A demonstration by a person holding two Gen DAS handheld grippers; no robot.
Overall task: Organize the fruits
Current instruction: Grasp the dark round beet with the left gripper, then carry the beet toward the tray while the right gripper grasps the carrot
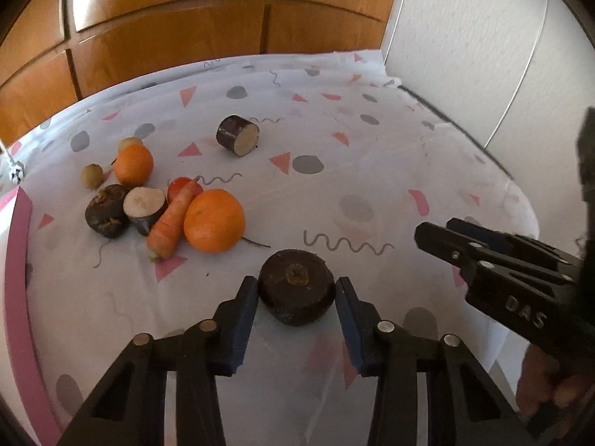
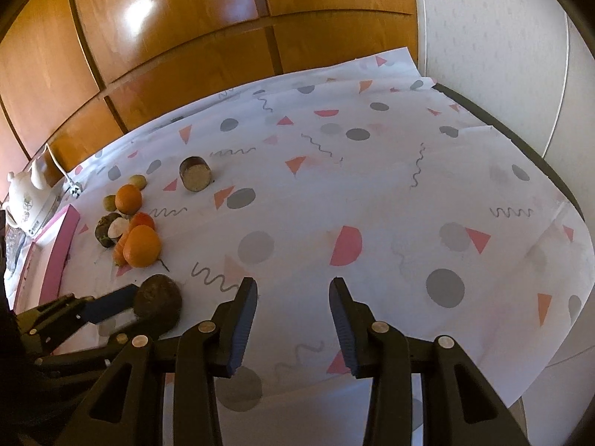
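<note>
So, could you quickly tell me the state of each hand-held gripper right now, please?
Left hand-held gripper: fingers around the dark beetroot, grip uncertain.
Right hand-held gripper: open, empty.

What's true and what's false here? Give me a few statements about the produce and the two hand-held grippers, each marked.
1. The left hand-held gripper has a dark round root between its fingers. True.
2. The right hand-held gripper holds an orange. False: its fingers stand apart with only the patterned cloth between them.
3. A carrot lies against the larger orange. True.
4. The cut dark cylinder sits in the middle of the pile. False: it lies alone, apart from the pile and farther back.
5. The cloth is plain white. False: it carries pink triangles, grey dots and squiggles.
</note>
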